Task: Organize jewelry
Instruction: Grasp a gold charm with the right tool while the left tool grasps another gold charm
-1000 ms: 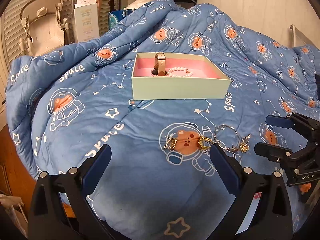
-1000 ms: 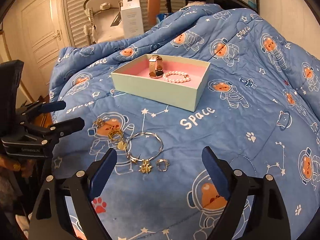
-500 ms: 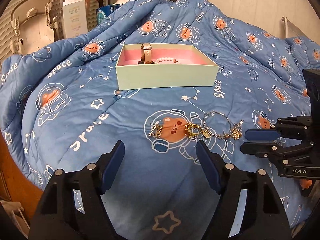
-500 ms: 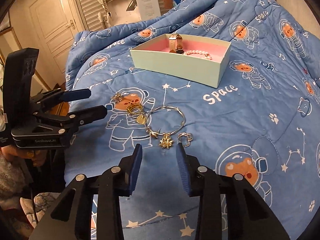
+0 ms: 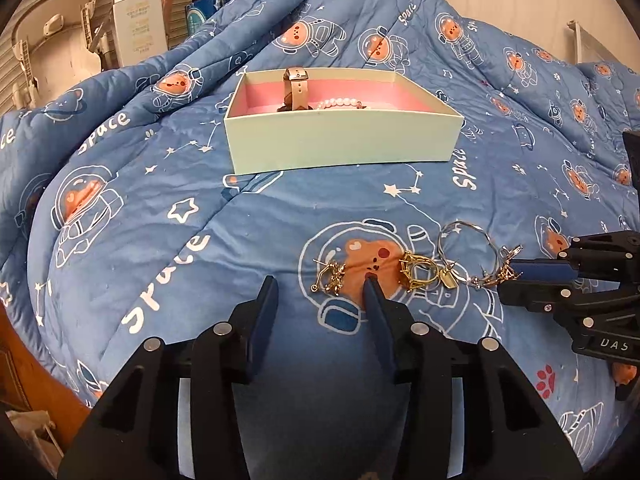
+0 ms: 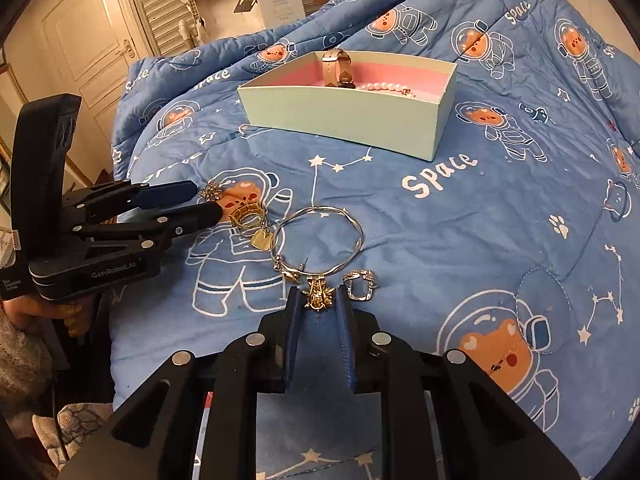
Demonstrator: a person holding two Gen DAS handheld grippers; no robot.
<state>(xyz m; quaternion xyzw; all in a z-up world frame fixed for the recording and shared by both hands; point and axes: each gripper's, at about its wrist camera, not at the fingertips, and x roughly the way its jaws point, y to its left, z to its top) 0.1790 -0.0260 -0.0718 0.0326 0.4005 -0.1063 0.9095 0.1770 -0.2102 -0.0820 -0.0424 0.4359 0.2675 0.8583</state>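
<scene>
Left wrist view: the blue quilt (image 5: 160,240) repeats the word "Space" beside cartoon astronaut bears, and the right gripper (image 5: 516,280), coming in from the right, carries the letters "UAS" on its body. The left gripper (image 5: 320,284) angles down at the quilt, its jaws narrowed and just closing, nothing between them; its tips flank a small gold earring (image 5: 330,278) just beyond. A gold ring (image 5: 416,274) and a silver bangle (image 5: 470,252) lie to the right. Farther off sits the pale green box (image 5: 340,148), lined pink, holding a watch (image 5: 296,88) and a pearl bracelet (image 5: 340,103).

Right wrist view: "GenRobot.AI" reads along the left gripper (image 6: 208,202) at left, a hand (image 6: 48,312) beneath it. The right gripper (image 6: 318,298) tilts down, jaws just closing to a narrow gap around a gold charm (image 6: 318,298); whether the pads press it cannot be told. A silver ring (image 6: 360,286) lies just right.
</scene>
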